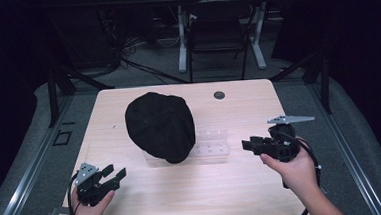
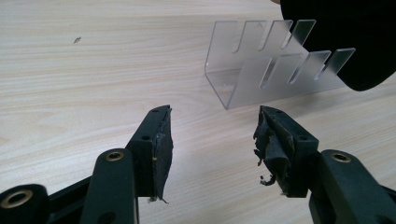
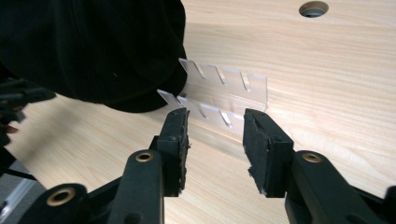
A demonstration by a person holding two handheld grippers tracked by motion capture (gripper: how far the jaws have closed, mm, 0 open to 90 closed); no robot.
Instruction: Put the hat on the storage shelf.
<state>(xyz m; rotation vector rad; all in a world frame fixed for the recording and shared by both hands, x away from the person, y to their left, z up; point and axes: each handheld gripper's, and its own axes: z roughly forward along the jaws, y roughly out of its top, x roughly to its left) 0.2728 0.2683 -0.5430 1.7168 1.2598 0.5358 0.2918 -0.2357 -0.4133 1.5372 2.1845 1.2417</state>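
Your left gripper (image 1: 113, 173) is black, with two flat jaws, brass-ringed screw holes at the jaw arms and a grey three-cornered plate on top. Its pads (image 2: 163, 144) are torn, with shreds hanging from the edges. Your right gripper (image 1: 248, 145) has the same black body, brass-ringed holes and grey plate; its pads (image 3: 180, 140) look rough but more whole. A black cable trails from each gripper. Your forearms are bare, with no sleeves in sight.

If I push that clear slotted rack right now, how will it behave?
The clear rack looks thin and light, so it would probably slide on the smooth table. The black cap overlaps one end, so it may drag or shift.
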